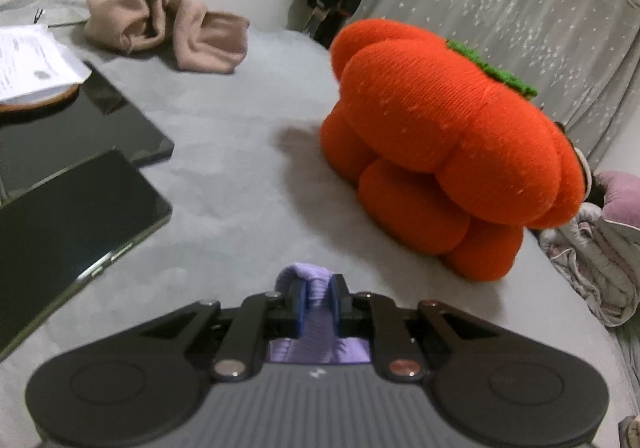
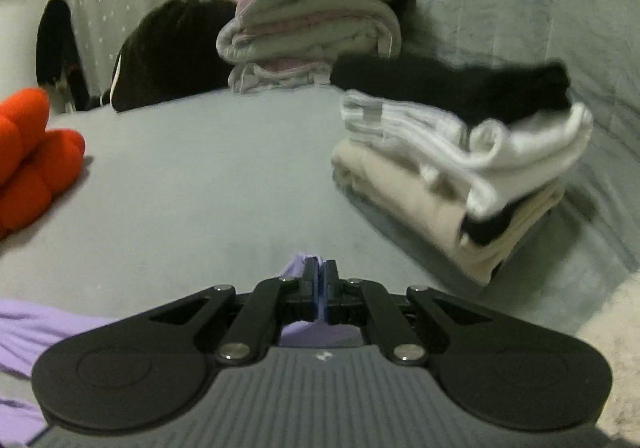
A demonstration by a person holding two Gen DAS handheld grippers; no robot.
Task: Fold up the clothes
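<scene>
Lavender ribbed fabric, a purple garment (image 1: 316, 328), is pinched at once by both grippers. The left gripper (image 1: 318, 294) has a bunched fold clamped between its blue-padded jaws, and more of the cloth shows beneath its body. The right gripper (image 2: 319, 286) is clenched almost flat on a thin edge of the same garment (image 2: 24, 332), which trails off to the left over the grey bed (image 2: 192, 184).

Ahead of the left gripper sits an orange pumpkin-shaped plush (image 1: 440, 152) with a green top. Two dark tablets (image 1: 72, 208) lie to the left, with papers (image 1: 28, 60) beyond them and a crumpled tan garment (image 1: 168, 28) further back.

Right of the right gripper stands a folded stack (image 2: 460, 176): cream, then white, with black on top. A folded quilt pile (image 2: 312, 24) lies behind.
</scene>
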